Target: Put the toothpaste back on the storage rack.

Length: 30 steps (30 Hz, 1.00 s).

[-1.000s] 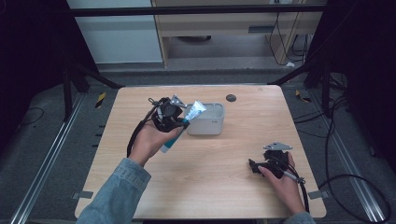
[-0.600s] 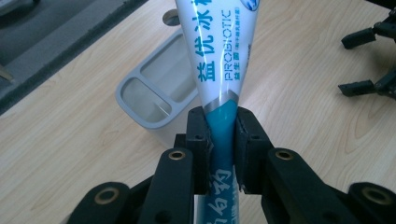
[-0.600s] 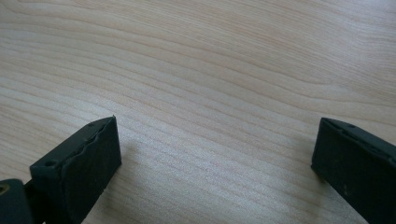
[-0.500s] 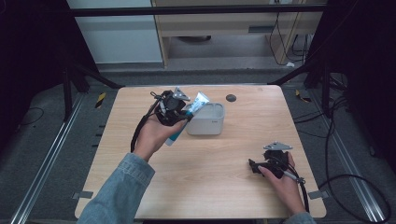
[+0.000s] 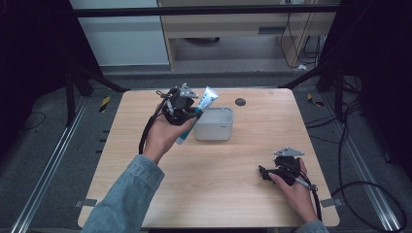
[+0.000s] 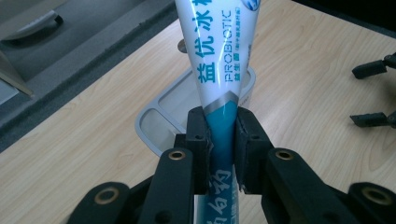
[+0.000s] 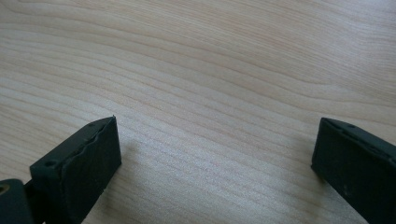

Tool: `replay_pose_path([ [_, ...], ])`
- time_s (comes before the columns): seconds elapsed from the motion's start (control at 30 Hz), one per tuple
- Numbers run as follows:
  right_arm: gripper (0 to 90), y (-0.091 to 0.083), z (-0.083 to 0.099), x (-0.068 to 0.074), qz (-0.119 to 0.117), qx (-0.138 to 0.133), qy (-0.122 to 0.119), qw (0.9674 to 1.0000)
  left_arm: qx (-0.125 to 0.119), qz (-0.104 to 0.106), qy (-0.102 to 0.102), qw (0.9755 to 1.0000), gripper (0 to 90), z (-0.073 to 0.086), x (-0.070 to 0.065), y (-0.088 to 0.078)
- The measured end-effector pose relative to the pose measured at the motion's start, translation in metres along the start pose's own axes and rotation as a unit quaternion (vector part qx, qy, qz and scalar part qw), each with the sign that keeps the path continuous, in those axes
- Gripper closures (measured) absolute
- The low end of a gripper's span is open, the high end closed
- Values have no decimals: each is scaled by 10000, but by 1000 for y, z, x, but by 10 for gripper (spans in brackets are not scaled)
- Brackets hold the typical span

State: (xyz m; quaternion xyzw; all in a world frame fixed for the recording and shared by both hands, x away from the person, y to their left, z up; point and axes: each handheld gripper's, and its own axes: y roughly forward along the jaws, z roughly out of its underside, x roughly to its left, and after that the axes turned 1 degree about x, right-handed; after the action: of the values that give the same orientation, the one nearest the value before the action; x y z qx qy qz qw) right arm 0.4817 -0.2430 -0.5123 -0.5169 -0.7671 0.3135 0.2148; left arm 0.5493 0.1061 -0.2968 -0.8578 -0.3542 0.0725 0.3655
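From the high view I see my left gripper (image 5: 190, 112) held up over the far left part of the wooden table (image 5: 218, 194). It is pinching a toothpaste tube (image 5: 200, 110) that is blue at the bottom and white at the top. The tube leans, with its wide white end up and to the right, over the left edge of a small grey tray (image 5: 219, 130). The tray sits on the far middle of the table. A little dark round thing (image 5: 240, 102) lies on the table beyond the tray, a bit to the right. My left hand (image 5: 165, 137) comes out of a blue sleeve (image 5: 127, 194). My right gripper (image 5: 265, 172) rests low on the near right part of the table, well apart from the tray and the tube, with my right hand (image 5: 291, 187) behind it.

From the left gripper view I see the two black jaws pressed tight on the blue part of the toothpaste tube (image 6: 223, 93), one on each side. The tube rises straight up between them and gets wider and white, with blue letters on it. Behind the tube lies the grey tray (image 6: 159, 116), down on the table (image 6: 84, 154). At the right edge I see the right gripper (image 6: 373, 95) far off, with its two black tips apart.

From the right gripper view I see my own two black jaws spread wide, one at the left and one at the right. Between them is bare wooden table (image 7: 215, 116).
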Motion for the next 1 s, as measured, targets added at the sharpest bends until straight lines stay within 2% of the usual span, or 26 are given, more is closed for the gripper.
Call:
replay_pose_path([
  [0.2, 16, 0, 0, 0, -2, 0, 0, 10000, -115, -47, -20, 9999, 775, -2, 1, 2],
  [0.3, 16, 0, 0, 0, -11, -1, -16, 10000, -96, -112, -62, 9999, 775, -5, 1, 3],
  [0.4, 16, 0, 0, 0, -12, 0, -19, 10000, -279, -148, -96, 9995, 775, -7, 0, 3],
  [0.57, 16, 0, 0, 0, -12, -1, -18, 10000, -353, -201, -91, 9991, 775, -10, 0, 4],
  [0.63, 16, 0, 0, 0, -12, -2, -17, 10000, -456, -149, -33, 9988, 775, -12, 1, 5],
  [0.77, 16, 0, 0, 0, -10, 4, -15, 10000, -475, -161, -19, 9987, 776, -12, 1, 9],
  [1.0, 16, 0, 0, 0, -8, 4, -20, 10000, -608, -157, -152, 9979, 776, -12, 5, 14],
])
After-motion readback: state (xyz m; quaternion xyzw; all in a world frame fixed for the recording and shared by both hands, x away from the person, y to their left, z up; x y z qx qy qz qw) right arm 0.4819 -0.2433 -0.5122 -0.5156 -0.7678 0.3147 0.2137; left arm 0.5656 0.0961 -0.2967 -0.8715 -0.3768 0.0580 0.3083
